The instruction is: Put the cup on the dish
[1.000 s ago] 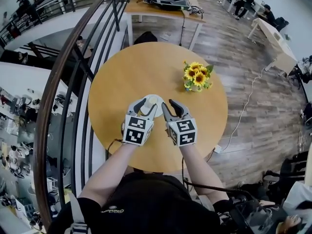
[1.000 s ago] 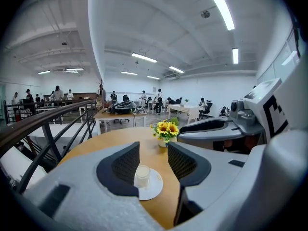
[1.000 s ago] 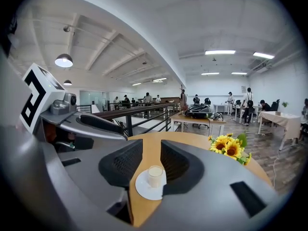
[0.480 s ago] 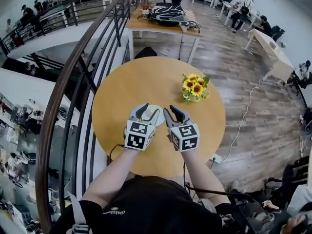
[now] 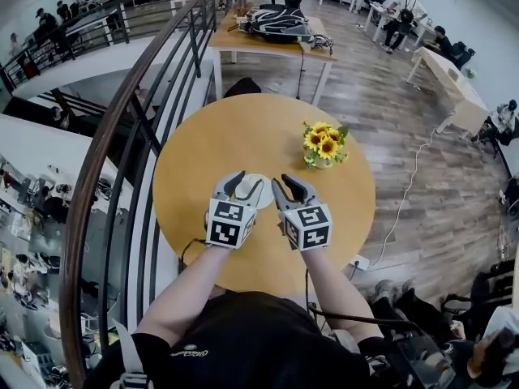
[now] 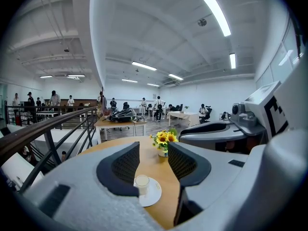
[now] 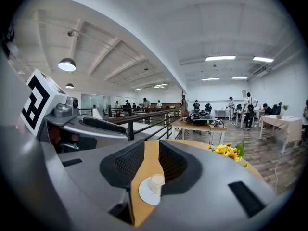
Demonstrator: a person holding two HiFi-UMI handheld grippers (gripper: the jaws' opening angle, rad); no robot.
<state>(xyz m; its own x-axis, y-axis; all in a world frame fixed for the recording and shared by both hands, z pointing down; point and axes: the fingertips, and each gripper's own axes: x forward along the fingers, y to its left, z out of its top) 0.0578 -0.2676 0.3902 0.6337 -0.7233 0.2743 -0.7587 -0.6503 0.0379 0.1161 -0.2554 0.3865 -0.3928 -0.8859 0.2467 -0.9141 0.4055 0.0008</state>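
Item: small white cup (image 6: 142,181), upright on round white dish (image 6: 155,197), at the near side of the round wooden table (image 5: 243,128); placement looks done.
Bearing: ahead of and below both grippers, left one nearer.
Left gripper (image 6: 153,148): jaws apart, empty.
Right gripper (image 7: 151,146): jaws just closing to a narrow gap, nothing between.

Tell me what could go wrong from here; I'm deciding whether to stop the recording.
The cup stands on the dish just ahead of the open left tool; a forward nudge could tip it. The sunflowers stand close by on the right, so a wide swing might topple them.
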